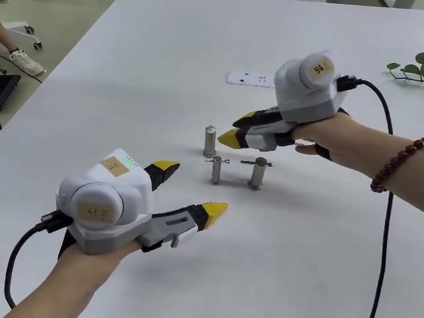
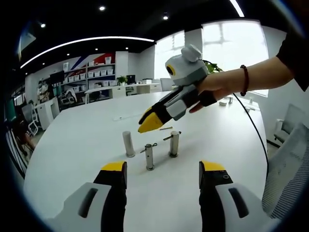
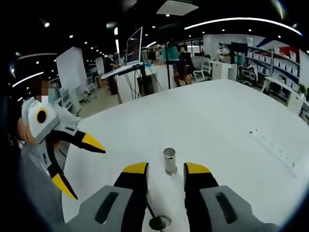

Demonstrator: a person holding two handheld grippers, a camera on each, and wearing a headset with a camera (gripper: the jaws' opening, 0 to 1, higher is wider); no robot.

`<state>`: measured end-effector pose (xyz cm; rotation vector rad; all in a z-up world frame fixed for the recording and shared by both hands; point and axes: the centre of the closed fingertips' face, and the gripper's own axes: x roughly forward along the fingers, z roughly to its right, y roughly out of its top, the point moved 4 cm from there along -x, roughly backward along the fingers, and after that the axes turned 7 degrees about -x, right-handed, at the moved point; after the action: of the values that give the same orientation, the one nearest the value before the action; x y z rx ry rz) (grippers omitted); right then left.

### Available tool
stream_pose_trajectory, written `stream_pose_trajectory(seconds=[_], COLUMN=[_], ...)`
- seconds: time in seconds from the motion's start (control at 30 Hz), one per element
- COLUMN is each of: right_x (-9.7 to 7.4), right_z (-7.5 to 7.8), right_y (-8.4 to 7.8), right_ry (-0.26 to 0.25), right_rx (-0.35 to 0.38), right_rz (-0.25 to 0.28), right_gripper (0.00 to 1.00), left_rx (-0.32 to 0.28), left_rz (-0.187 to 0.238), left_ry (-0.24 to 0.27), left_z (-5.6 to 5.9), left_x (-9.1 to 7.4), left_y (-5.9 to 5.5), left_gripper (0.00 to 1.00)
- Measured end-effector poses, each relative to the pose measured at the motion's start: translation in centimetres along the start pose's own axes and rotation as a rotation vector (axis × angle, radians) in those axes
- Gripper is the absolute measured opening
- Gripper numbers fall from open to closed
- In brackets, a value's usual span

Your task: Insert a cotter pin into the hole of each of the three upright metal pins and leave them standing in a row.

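Three upright metal pins stand close together on the white table (image 1: 132,86). The bare pin (image 1: 210,141) (image 2: 128,143) (image 3: 169,161) has nothing through it. A thin cotter pin crosses the top of the middle pin (image 1: 216,169) (image 2: 149,156), and another crosses the right pin (image 1: 257,173) (image 2: 174,143). My right gripper (image 1: 233,130) (image 3: 165,169) hovers just right of the bare pin, slightly open and holding nothing. The bare pin shows beyond the gap of its jaws. My left gripper (image 1: 190,189) (image 2: 163,175) is wide open in front of the pins, clear of them.
A white power strip (image 1: 248,78) lies behind the pins. A leafy plant (image 1: 411,68) sits at the table's far right edge. Black cables (image 1: 387,218) trail from both grippers. Wide bare table lies to the left and at the back.
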<state>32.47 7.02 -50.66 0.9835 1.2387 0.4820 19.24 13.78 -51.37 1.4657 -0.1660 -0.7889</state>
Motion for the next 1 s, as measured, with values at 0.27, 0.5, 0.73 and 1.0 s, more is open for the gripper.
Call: stream_pose_trajectory(seconds=[0.27, 0.5, 0.73, 1.0], right_x=[2.3, 3.9, 5.1, 5.5], right_z=[0.8, 0.6, 0.8, 0.8], right_y=[-0.3, -1.0, -1.1, -1.2], right_ry=[-0.012, -0.012, -0.027, -0.047], right_rx=[0.041, 0.058, 0.131, 0.122], right_rz=[0.009, -0.004, -0.028, -0.030], right_gripper=[0.24, 0.22, 0.16, 0.13], left_rx=[-0.001, -0.009, -0.047, -0.045], left_rz=[0.011, 0.016, 0.007, 0.009], left_ry=[0.016, 0.024, 0.021, 0.015], left_z=[-0.3, -0.6, -0.7, -0.6], left_x=[-0.2, -0.3, -0.3, -0.2], left_y=[0.1, 0.2, -0.3, -0.3], left_gripper=[0.56, 0.56, 0.57, 0.57])
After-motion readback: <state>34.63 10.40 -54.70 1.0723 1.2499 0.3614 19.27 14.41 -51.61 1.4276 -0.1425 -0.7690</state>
